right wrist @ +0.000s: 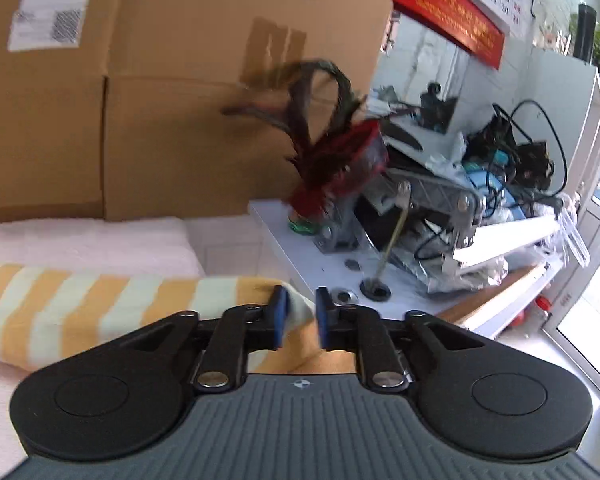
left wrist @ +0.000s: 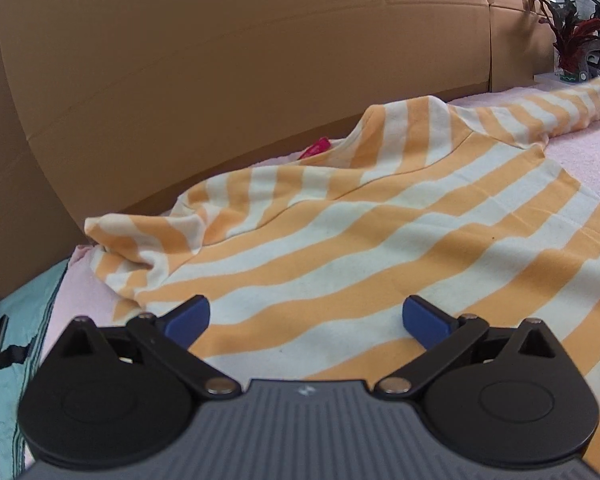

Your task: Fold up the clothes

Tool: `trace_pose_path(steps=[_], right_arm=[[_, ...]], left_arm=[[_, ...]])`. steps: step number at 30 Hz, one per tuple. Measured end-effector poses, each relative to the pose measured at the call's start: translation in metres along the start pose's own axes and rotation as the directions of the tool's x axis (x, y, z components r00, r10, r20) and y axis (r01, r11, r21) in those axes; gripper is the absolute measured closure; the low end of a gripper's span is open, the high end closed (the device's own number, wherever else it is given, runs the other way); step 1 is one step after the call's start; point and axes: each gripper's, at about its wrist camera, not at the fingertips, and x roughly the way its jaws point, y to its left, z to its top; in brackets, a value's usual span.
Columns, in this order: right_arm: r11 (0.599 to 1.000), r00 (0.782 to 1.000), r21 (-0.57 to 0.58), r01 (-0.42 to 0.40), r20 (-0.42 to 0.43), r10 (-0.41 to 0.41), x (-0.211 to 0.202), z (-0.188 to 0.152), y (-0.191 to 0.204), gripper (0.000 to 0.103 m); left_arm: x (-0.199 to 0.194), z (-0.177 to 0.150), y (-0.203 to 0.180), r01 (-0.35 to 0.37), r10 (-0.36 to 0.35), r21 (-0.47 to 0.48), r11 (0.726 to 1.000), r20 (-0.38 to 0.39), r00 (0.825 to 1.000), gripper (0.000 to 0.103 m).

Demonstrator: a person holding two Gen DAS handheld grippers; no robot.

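Two grippers over a striped shirt (left wrist: 380,240) spread on pink bedding (left wrist: 580,152): left gripper (left wrist: 306,320) jaws wide apart, empty; right gripper (right wrist: 302,318) jaws narrowly apart around the sleeve (right wrist: 100,304) end, not clamped

**Shirt spread before the boxes**

Spread flat on the surface (left wrist: 580,148): the shirt (left wrist: 340,248), with cardboard boxes (left wrist: 240,80) standing right behind. Stretched out to the right: one sleeve (right wrist: 100,304), its end between the jaws of the right hand-held gripper (right wrist: 302,318). Beyond that end, a side table (right wrist: 312,264) bearing a plant (right wrist: 332,176) and clutter. Above the near hem, the left hand-held gripper (left wrist: 306,322).
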Motion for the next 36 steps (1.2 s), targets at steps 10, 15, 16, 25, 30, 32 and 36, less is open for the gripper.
trace_pose_path(steps=[10, 15, 16, 25, 30, 32, 36], right_arm=[[0.711, 0.728, 0.177, -0.681, 0.050, 0.684, -0.057, -0.002, 0.109, 0.060], [0.655, 0.657, -0.135, -0.744, 0.031, 0.753, -0.068, 0.012, 0.207, 0.041], [0.650, 0.661, -0.198, -0.734, 0.012, 0.750, -0.066, 0.013, 0.223, 0.040], [0.497, 0.574, -0.347, -0.795, -0.168, 0.801, -0.079, -0.006, 0.235, 0.074], [0.449, 0.496, -0.261, -0.855, -0.154, 0.855, -0.086, -0.002, 0.205, 0.063], [0.524, 0.539, -0.159, -0.837, -0.072, 0.839, -0.072, 0.010, 0.205, 0.053], [0.609, 0.612, -0.071, -0.790, -0.026, 0.791, -0.037, 0.027, 0.224, 0.053]], left_arm=[[0.004, 0.000, 0.006, 0.083, -0.085, -0.061, 0.995, -0.035, 0.996, 0.001], [-0.010, 0.017, 0.017, 0.027, -0.028, 0.036, 0.999, 0.020, 0.999, 0.001], [-0.011, 0.024, 0.022, -0.006, 0.004, 0.063, 0.998, 0.031, 1.000, 0.001], [0.063, 0.058, 0.079, -0.070, 0.071, 0.025, 0.997, -0.042, 0.997, 0.001], [0.090, 0.039, 0.087, -0.032, 0.028, -0.056, 0.998, -0.074, 0.997, 0.001], [0.089, 0.034, 0.089, -0.027, 0.022, -0.085, 0.996, -0.056, 0.998, 0.001], [0.087, 0.032, 0.087, -0.026, 0.022, -0.098, 0.995, -0.043, 0.999, 0.001]])
